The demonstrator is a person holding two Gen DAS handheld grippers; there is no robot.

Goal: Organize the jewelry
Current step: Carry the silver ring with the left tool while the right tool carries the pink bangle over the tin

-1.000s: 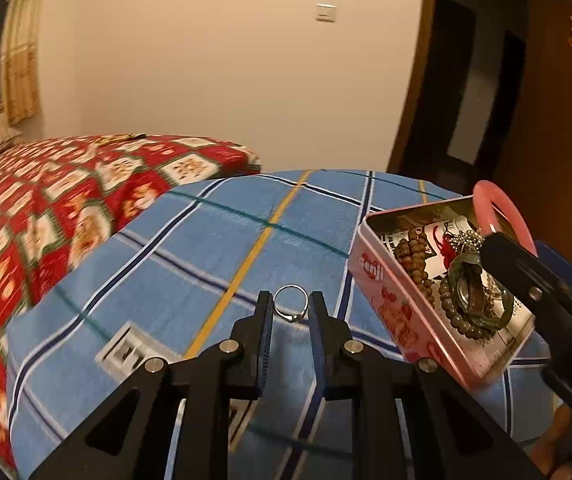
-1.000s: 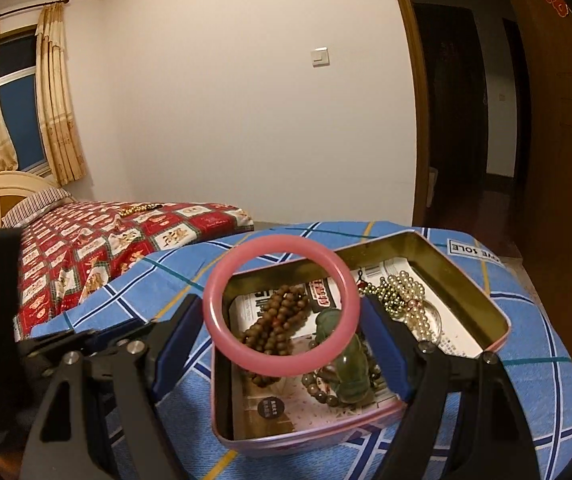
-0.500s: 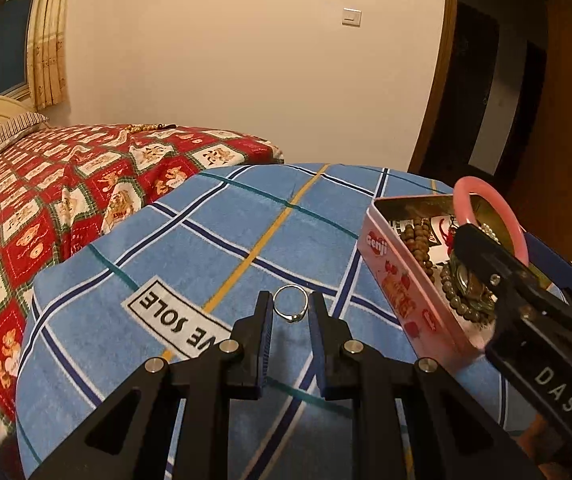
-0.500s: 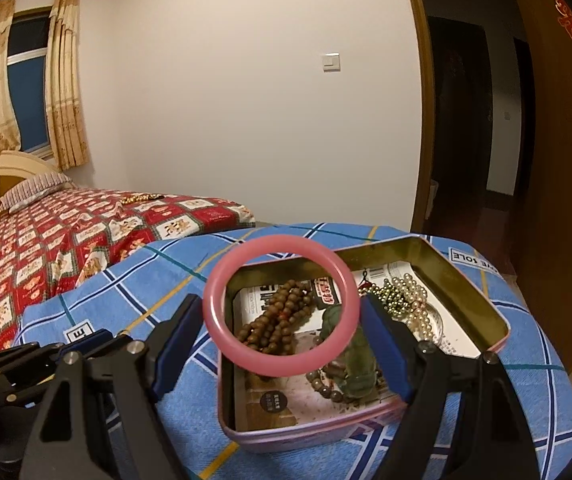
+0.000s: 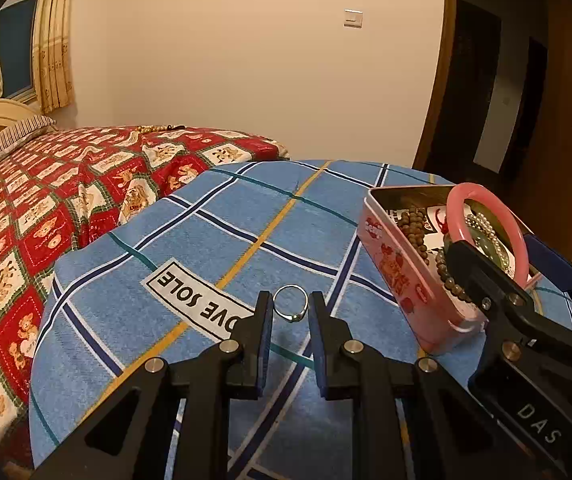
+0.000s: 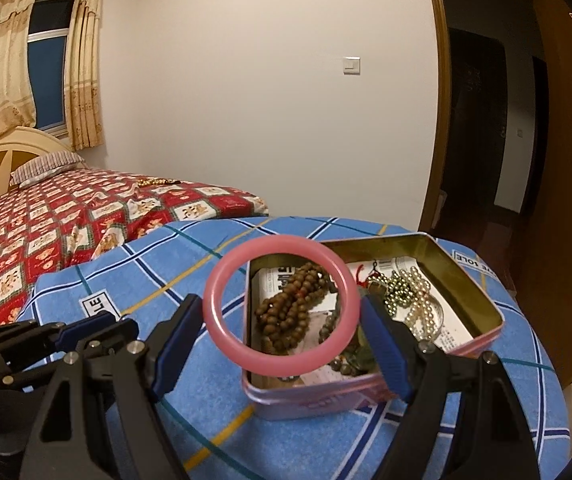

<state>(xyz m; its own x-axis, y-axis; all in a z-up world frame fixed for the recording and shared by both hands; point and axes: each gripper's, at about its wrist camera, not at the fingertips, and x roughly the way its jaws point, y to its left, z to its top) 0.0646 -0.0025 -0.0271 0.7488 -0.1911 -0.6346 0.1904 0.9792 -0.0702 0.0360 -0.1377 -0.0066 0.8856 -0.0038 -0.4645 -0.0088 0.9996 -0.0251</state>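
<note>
Ring (image 5: 292, 304) sits upright between the narrow-set pads of the left hand-held gripper (image 5: 290, 312), pinched at its sides, hole facing the camera, small setting at the lower edge. Thin silver-coloured metal band, lower centre of the left wrist view, above the blue plaid cloth (image 5: 213, 240) that covers the counter.

Bangle (image 6: 281, 306) is clamped across its width by the right hand-held gripper (image 6: 281, 320), jaws wide, blue pads on its left and right edges. It stands on edge with the opening toward the camera, centre of the right wrist view, over the near left corner of the tin (image 6: 482, 300). Smooth, glossy, pink, round in section.

Tin is rectangular with rounded corners, pink printed outside, gold metal inside, long axis running from lower left to upper right in the right wrist view. Inside: brown wooden bead string (image 6: 294, 300), pale pearl-like beads (image 6: 418, 300), darker green beads near the front wall, printed paper lining.

Red patchwork bed (image 6: 85, 216) fills the left of both views.

Versus a second ago: both grips unchanged. In the left wrist view the white "SOLE" label (image 5: 199, 300) on the cloth has come into full view and the tin has slid further right. In the right wrist view the bangle now sits left of the tin's centre instead of over it.
</note>
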